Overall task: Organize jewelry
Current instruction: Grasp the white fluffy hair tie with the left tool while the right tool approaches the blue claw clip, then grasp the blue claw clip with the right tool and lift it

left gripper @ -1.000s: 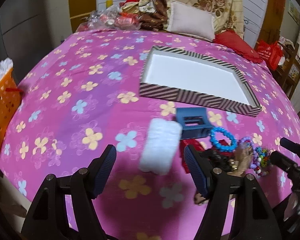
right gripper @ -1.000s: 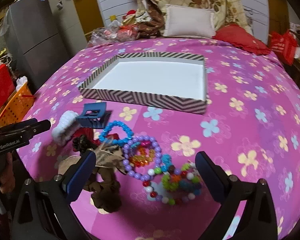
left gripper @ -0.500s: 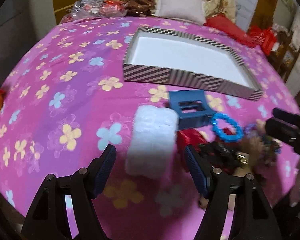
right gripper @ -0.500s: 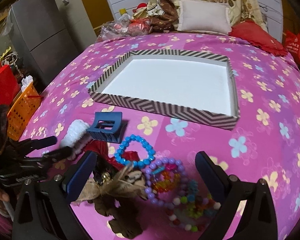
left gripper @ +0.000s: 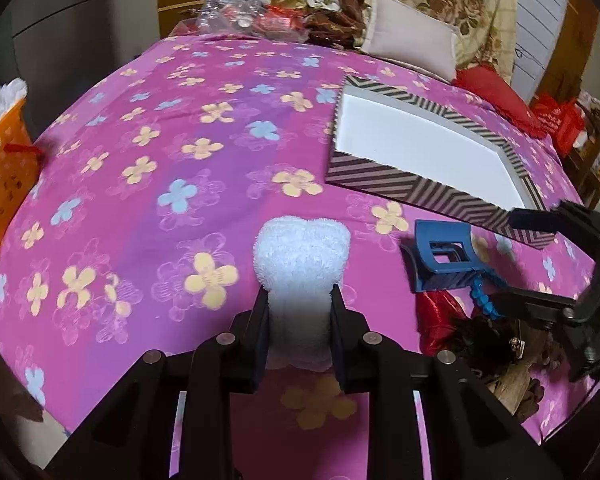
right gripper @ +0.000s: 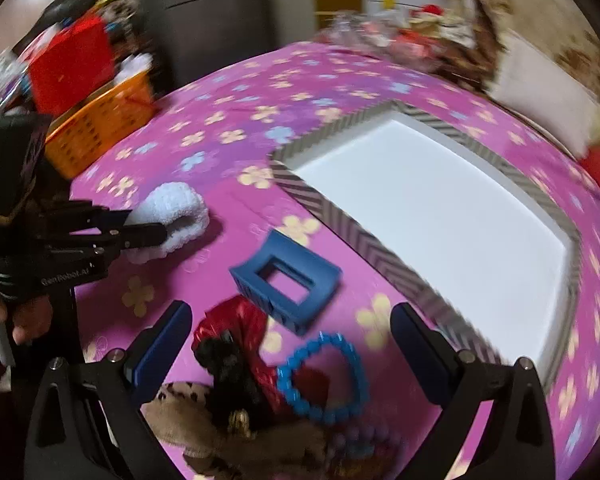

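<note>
White fluffy scrunchie (left gripper: 302,280): lies on the bed (left gripper: 204,184), on its pink flowered sheet, near the front edge; the left tool (left gripper: 300,328) has it between its dark pads, which are closing and already dent its near end, while the far end bulges out beyond them. Blue claw clip (left gripper: 444,258): just right of the scrunchie, apart from it, standing on the sheet close before the striped box. Striped box (left gripper: 432,192): shallow, zigzag-patterned wall, white inside, nothing seen in it; sits further back on the bed, to the right. Jewelry heap: front right of the clip; a blue bead bracelet (right gripper: 326,376), a red shiny scrunchie (right gripper: 232,320), a black piece (right gripper: 228,364), a brown leopard-print fabric piece (right gripper: 204,420) and purple beads (right gripper: 360,436), all touching or overlapping. Right tool (right gripper: 290,352): fingers spread wide, hanging over the heap with the bracelet and the red scrunchie between them, pressing on nothing; view blurred. Surroundings: an orange basket (left gripper: 0,168) beside the bed at left; a pale pillow (left gripper: 412,42) and a red cushion (left gripper: 496,92) at the head; a person's hand (right gripper: 24,316) on the left tool's handle.
</note>
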Demonstrator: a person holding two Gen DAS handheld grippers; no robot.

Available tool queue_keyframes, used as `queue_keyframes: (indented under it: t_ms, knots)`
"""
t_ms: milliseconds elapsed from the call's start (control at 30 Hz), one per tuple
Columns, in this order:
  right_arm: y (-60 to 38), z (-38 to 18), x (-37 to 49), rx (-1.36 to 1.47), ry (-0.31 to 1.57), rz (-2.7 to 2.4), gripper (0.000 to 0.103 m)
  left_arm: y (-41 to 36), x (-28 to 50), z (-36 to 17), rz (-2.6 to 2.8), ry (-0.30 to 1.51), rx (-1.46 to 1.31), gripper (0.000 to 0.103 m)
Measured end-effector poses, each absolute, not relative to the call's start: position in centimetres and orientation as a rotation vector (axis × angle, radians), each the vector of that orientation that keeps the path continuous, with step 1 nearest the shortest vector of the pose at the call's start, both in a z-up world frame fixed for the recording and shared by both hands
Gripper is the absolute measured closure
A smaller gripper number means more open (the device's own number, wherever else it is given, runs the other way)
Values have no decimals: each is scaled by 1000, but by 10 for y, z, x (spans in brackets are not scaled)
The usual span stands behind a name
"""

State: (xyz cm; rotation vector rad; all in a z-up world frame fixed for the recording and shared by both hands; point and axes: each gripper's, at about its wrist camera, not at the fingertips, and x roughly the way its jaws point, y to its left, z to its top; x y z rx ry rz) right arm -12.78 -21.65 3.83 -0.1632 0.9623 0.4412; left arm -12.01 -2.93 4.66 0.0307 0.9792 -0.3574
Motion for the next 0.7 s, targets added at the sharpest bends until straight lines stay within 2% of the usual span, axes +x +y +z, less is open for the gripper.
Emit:
queue_keyframes:
  t_ms: [367, 433, 467, 700]
  knots:
    - [-188, 12, -82, -379, 1067, 596, 3, -27, -108, 39, -345, 1019, -22, 84]
    - [-189, 5, -77, -374, 1095, 608, 16, -28, -106, 37, -344, 1024, -22, 84]
    - [-190, 0, -74, -352, 1122, 622, 31, -28, -106, 37, -343, 1026, -22, 84]
    - [-199, 9, -86, -239, 1082, 616, 32, -30, -104, 38, -335, 1026, -16, 84]
